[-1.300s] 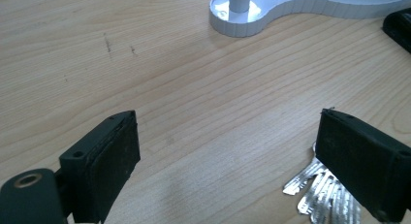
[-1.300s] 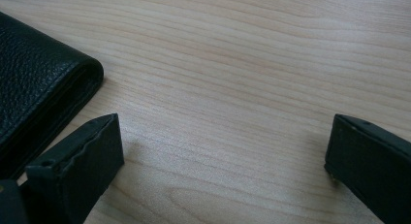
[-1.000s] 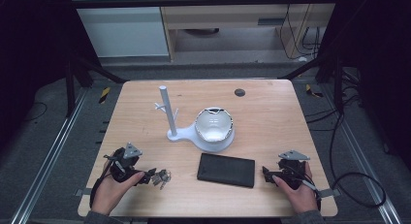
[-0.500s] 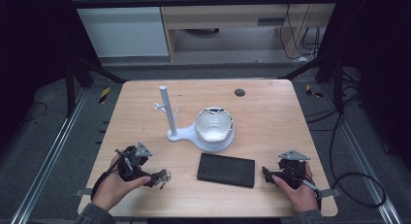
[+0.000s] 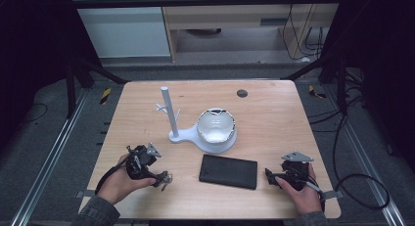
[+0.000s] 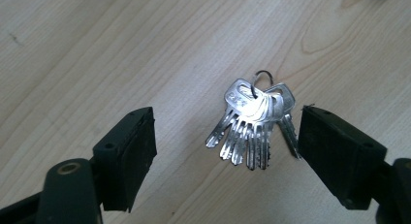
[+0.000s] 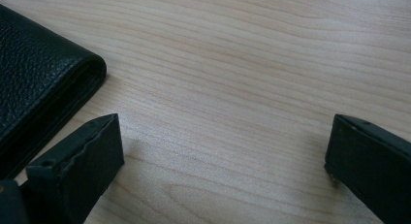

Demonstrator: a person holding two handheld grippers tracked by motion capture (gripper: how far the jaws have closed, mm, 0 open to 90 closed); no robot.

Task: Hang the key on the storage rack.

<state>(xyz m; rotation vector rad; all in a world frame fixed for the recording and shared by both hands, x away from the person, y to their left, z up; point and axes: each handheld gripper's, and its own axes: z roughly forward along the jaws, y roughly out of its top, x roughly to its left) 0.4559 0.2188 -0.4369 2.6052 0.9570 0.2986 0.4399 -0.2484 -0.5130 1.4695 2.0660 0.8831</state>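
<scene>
You are at the pick-up step: your left gripper point(image 5: 157, 178) sits at the worktop's point(image 5: 274, 113) seven o'clock edge, with the bunch of keys point(image 6: 254, 127) lying flat on the wood between its fingers point(image 6: 127, 156); those fingers have just been closing in, yet the left gripper view shows bare wood either side of the bunch, so they stand apart and grip nothing. The keys fan toward the gripper with their ring point(image 6: 261, 78) at the far end, and the bunch lies nearer the right-hand finger than the left-hand one; in the high view the keys point(image 5: 165, 177) show at the gripper's tip.

Your right gripper point(image 5: 274, 176) rests at the worktop's five o'clock, fingers point(image 7: 82, 161) wide apart over empty wood, with the corner of the black wallet point(image 7: 39, 73) just beside one finger and not touched.

The next move, as I judge it, calls for you to centre the bunch between the left fingers, drop them flush to the wood and close on the key heads near the ring, so the blades do not splay or slide out; after that the white stand point(image 5: 169, 113) with its small pegs, at the centre by the white bowl point(image 5: 216, 128), looks the likely place to hang them.
</scene>
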